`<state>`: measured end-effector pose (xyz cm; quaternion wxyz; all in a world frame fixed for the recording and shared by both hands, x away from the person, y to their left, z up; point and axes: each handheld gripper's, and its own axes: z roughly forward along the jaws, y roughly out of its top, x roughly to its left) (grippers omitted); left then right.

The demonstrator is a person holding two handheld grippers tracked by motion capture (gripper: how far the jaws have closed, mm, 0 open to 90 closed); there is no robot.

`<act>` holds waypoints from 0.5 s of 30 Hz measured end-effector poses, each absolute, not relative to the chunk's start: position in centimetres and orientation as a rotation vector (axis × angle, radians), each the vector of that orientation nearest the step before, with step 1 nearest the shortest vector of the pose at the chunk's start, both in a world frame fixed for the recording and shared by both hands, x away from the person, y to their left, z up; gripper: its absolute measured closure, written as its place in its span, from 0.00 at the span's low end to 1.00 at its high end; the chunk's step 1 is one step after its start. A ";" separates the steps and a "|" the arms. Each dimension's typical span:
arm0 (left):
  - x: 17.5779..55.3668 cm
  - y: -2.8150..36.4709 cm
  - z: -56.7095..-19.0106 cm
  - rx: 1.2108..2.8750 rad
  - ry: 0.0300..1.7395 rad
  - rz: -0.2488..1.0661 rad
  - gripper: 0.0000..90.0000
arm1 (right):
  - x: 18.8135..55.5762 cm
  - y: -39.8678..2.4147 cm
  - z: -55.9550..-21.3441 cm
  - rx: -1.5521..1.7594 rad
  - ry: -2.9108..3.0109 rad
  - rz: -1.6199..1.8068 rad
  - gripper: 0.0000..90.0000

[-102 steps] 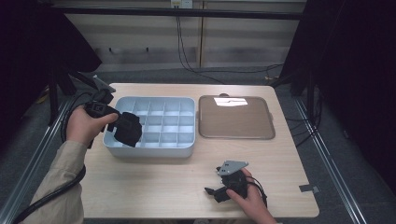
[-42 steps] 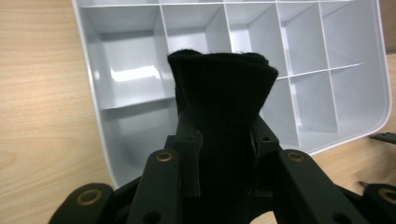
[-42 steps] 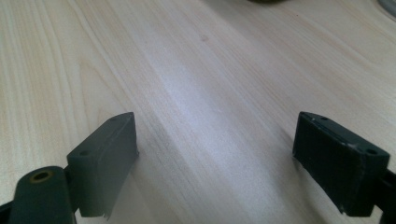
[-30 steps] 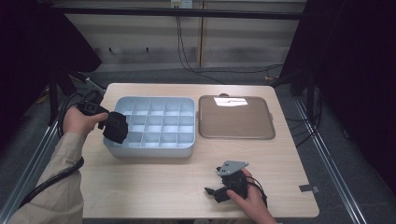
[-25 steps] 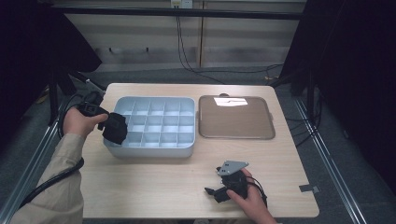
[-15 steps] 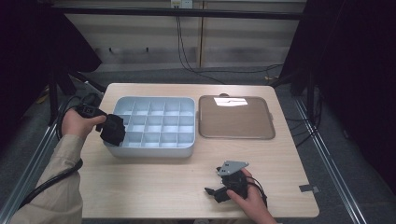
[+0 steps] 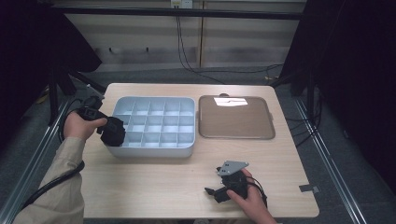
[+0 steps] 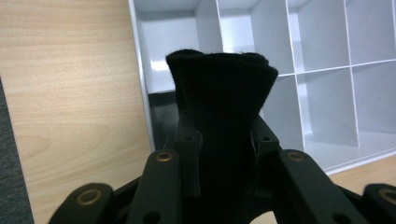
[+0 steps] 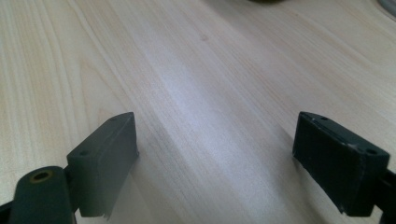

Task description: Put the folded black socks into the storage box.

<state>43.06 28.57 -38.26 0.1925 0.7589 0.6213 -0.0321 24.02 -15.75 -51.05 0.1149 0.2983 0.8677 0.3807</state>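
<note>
- Nearest, the right gripper (image 7: 223,189) rests low on the bench (image 7: 154,186), its fingers (image 9: 105,158) spread wide with only bare wood between them
- The left gripper (image 7: 106,132) grips a black folded cloth (image 8: 222,102), fingers (image 8: 189,154) closed on both its sides, at the left edge of the white divided bin (image 7: 156,150)
- Step in hand, as I judge it: placing the cloth; next it must be lowered into a near-left compartment (walls are close) and released
- Beyond, the brown tray (image 7: 236,117) lies beside the bin
</note>
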 end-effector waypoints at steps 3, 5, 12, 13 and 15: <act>43.1 28.6 -38.4 2.138 1.739 -0.091 0.79 | 24.0 -15.7 -51.0 0.878 2.543 1.116 0.15; 43.1 28.6 -38.4 2.138 1.740 -0.090 0.79 | 24.0 -15.7 -51.0 0.878 2.543 1.116 0.15; 43.1 28.5 -38.9 2.154 1.753 -0.083 0.79 | 24.0 -15.7 -51.1 0.876 2.543 1.116 0.15; 43.1 28.5 -38.9 2.158 1.752 -0.082 0.79 | 24.0 -15.8 -51.0 0.876 2.543 1.116 0.15; 43.1 28.4 -38.9 2.166 1.751 -0.074 0.79 | 24.0 -15.8 -51.1 0.876 2.543 1.116 0.15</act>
